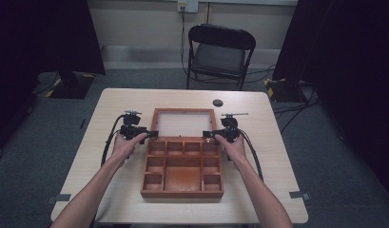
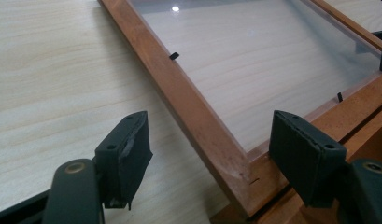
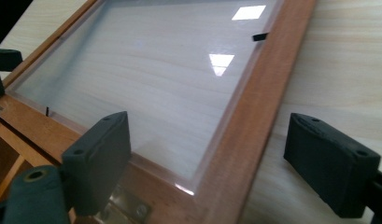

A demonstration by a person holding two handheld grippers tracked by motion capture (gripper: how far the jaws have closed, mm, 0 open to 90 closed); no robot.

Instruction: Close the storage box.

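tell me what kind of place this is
Probably a lab or studio set up for recording, not a home: black curtains hang at both sides, cables trail over grey carpet, and a lone folding chair stands behind a plain table holding a wooden box.

Small dark disc (image 1: 218, 102) on the table's far edge — too small to identify.
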